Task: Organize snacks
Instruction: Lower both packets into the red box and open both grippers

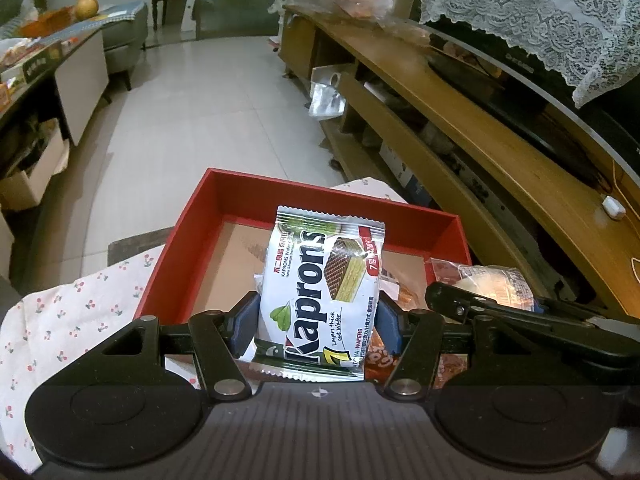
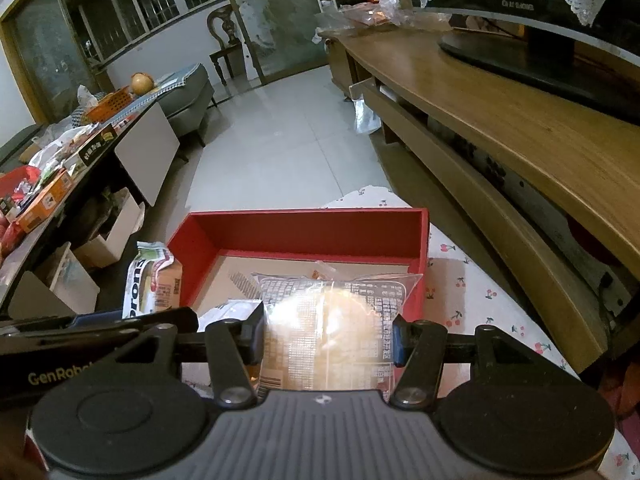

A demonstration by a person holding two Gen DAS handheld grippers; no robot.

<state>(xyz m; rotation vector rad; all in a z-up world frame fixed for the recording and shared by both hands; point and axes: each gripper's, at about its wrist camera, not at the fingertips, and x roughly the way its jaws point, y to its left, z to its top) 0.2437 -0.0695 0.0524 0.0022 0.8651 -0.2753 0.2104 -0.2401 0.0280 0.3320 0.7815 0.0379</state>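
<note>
Left gripper (image 1: 318,320) clamped on Kaprons wafer pack (image 1: 322,280), blue pads pressing both sides, pack held over the near edge of the red box (image 1: 192,240). Right gripper (image 2: 326,340) clamped on a clear-wrapped bun packet (image 2: 332,328), also over the near part of the box. 2 grippers side by side. Box sits on a cherry-print cloth (image 1: 60,312) covering the worktop. More snack packets lie in the box's near right corner (image 1: 404,292).

Left tool (image 1: 318,320) clamped on a wafer pack (image 1: 320,284), right tool (image 2: 326,340) clamped on a clear bun packet (image 2: 328,328); side by side, both level.
</note>
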